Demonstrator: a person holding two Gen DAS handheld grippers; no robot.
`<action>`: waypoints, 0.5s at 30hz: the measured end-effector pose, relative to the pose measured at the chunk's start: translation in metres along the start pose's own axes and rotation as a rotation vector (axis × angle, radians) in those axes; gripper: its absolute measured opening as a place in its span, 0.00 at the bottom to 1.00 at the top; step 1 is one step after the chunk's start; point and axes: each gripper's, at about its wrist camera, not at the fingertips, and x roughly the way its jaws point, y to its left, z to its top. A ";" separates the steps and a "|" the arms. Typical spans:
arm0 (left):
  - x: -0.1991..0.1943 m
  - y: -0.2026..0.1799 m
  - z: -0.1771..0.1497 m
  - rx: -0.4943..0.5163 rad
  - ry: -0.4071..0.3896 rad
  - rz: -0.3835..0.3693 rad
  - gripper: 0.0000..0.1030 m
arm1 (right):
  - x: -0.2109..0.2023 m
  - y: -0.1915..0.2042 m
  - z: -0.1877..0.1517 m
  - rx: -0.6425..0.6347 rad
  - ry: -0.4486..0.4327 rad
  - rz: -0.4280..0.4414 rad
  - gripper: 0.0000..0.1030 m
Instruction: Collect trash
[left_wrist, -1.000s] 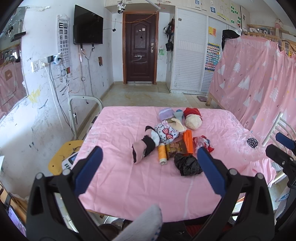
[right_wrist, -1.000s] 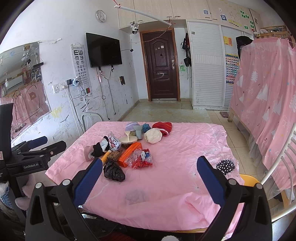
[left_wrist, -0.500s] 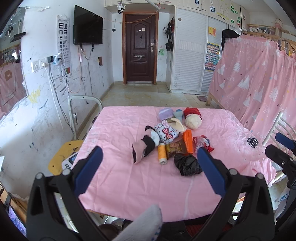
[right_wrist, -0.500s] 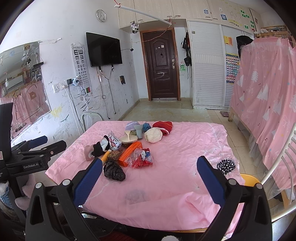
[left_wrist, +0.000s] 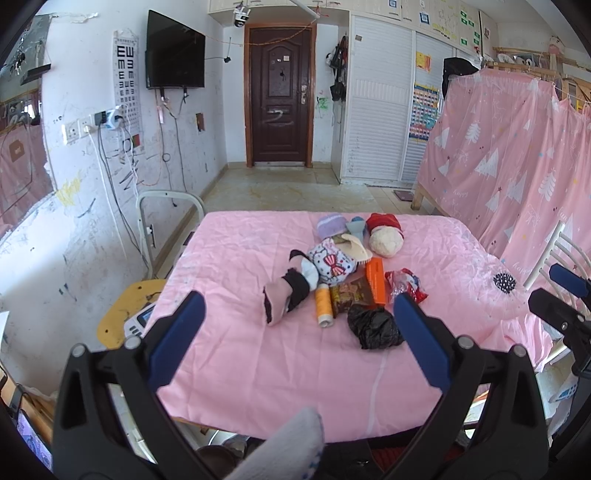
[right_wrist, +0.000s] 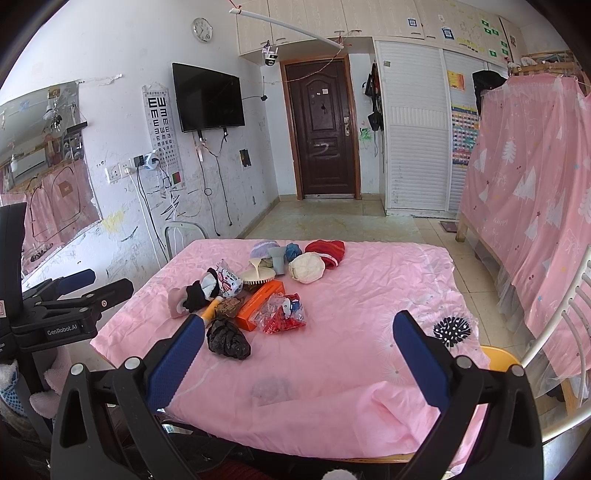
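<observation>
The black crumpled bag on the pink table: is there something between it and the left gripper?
Nothing visible. The left gripper is open and short of the table; only bare pink cloth lies before the black bag, the nearest item of the pile.

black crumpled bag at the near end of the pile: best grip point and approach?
Grip the black bag across its raised, crumpled top, coming down from above on its near side. It lies as a soft lump on the pink cloth, so nothing rigid offers a handle. The cloth is bare on its near side, whereas the brown wrapper crowds its far edge. Both hand-held grippers are open, holding nothing.
</observation>
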 end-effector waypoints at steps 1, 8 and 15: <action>0.000 0.000 0.000 0.000 0.000 0.000 0.95 | 0.000 0.000 -0.001 0.000 0.001 0.000 0.89; 0.000 0.000 0.000 0.000 0.000 0.001 0.95 | -0.002 0.001 0.000 0.000 0.000 -0.001 0.89; 0.000 -0.001 0.000 0.001 0.002 0.000 0.95 | 0.003 0.002 -0.002 -0.001 0.004 0.000 0.89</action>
